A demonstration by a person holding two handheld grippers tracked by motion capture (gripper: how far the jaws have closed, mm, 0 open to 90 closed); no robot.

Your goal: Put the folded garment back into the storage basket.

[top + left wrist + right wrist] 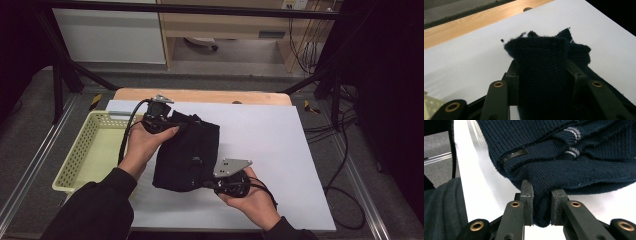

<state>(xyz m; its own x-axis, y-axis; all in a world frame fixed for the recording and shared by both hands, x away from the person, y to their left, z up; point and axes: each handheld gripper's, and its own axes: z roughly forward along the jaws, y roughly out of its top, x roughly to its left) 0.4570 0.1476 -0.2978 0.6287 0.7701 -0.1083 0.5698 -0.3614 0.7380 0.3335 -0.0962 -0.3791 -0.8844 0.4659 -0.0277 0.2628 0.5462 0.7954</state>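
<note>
Nearest the camera, the right hand-held gripper (541, 202) has its two black jaws pinched on a fold at the near edge of a dark navy ribbed knit sweater (574, 157), cloth bulging between the pads. At the far end, the left hand-held gripper (542, 77) clamps a thicker wad of the same sweater (541, 65), jaws standing moderately apart around the bunched cloth.

From the high view, the sweater (187, 150) lies folded into a compact oblong on the white-covered bench (280, 150), just right of a pale yellow perforated plastic basket (82, 150) that looks empty. Its long axis runs from the near edge of the bench toward the far edge, tilted slightly rightward at the far end.

I judge the folding as largely done: the bundle is tidy and gripped at both ends. What seems left is moving it, likely into the basket beside it.
</note>
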